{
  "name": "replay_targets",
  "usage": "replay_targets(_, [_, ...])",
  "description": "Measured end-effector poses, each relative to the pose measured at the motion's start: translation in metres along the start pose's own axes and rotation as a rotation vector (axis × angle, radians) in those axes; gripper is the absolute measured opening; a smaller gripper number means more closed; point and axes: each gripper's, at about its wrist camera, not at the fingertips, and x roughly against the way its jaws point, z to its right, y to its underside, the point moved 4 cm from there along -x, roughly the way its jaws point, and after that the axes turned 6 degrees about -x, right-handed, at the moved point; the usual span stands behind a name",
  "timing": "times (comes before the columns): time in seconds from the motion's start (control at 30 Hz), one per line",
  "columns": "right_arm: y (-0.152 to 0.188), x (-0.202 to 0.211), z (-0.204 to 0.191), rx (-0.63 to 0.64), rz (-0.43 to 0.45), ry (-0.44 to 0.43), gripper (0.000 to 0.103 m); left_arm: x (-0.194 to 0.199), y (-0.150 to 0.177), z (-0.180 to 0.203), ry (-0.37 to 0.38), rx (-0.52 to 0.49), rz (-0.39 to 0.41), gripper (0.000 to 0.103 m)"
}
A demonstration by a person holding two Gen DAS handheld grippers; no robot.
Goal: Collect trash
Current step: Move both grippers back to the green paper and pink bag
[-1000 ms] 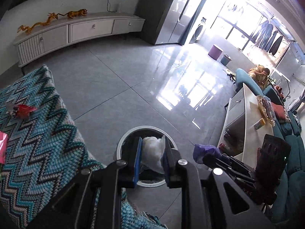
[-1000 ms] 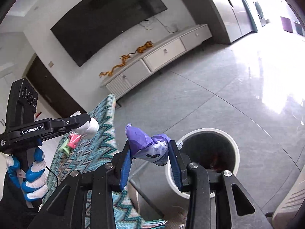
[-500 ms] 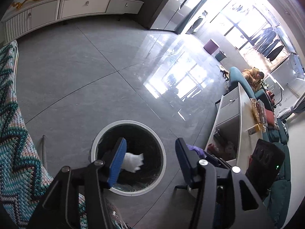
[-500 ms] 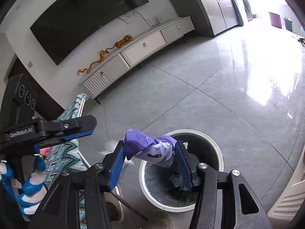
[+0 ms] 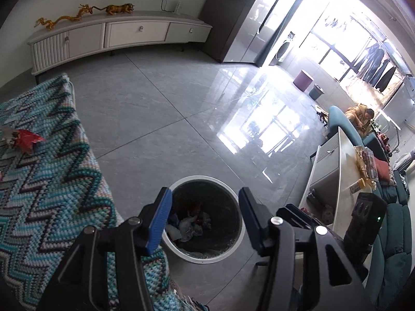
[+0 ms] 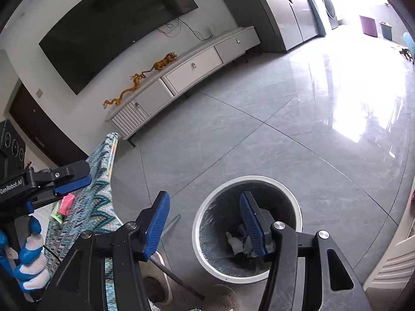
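Observation:
A white-rimmed bin (image 5: 207, 178) with a dark liner stands on the grey floor. Crumpled white and purple trash (image 5: 189, 224) lies at its bottom. My left gripper (image 5: 205, 220) hangs open over the bin with nothing between its blue pads. Above the bin's (image 6: 249, 178) left side, my right gripper (image 6: 205, 223) is open and empty too, and the dropped trash (image 6: 237, 243) shows beside its right pad. A red wrapper (image 5: 24, 140) lies on the zigzag blanket (image 5: 46, 181). Pink (image 6: 66, 203) and green (image 6: 58, 215) scraps rest on the blanket below the left gripper's fingers (image 6: 74, 181).
A gloved hand (image 6: 28, 259) holds the left gripper's handle. A white TV cabinet (image 5: 116, 33) lines the far wall. A white low table (image 5: 334, 181) and teal sofa stand right of the bin. Slippers (image 6: 155, 285) and a thin metal leg (image 6: 176, 277) lie near the bin.
Both grippers have opened. The white wad fell from the left gripper into the bin, then the purple wrapper left the right gripper and now lies in the bin.

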Motion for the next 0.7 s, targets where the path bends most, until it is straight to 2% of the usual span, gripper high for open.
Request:
replay_targets(0.37, [0.005,0.050,-0.053,0.071,0.065,-0.087,0.054,0.097,0.031,-0.022,-0.175,-0.003,0.150,0.052])
replay_targets(0.7, [0.014,0.090,-0.113,0.188,0.105,-0.163,0.054,0.193,0.063,-0.059,-0.285,0.049,0.276,0.052])
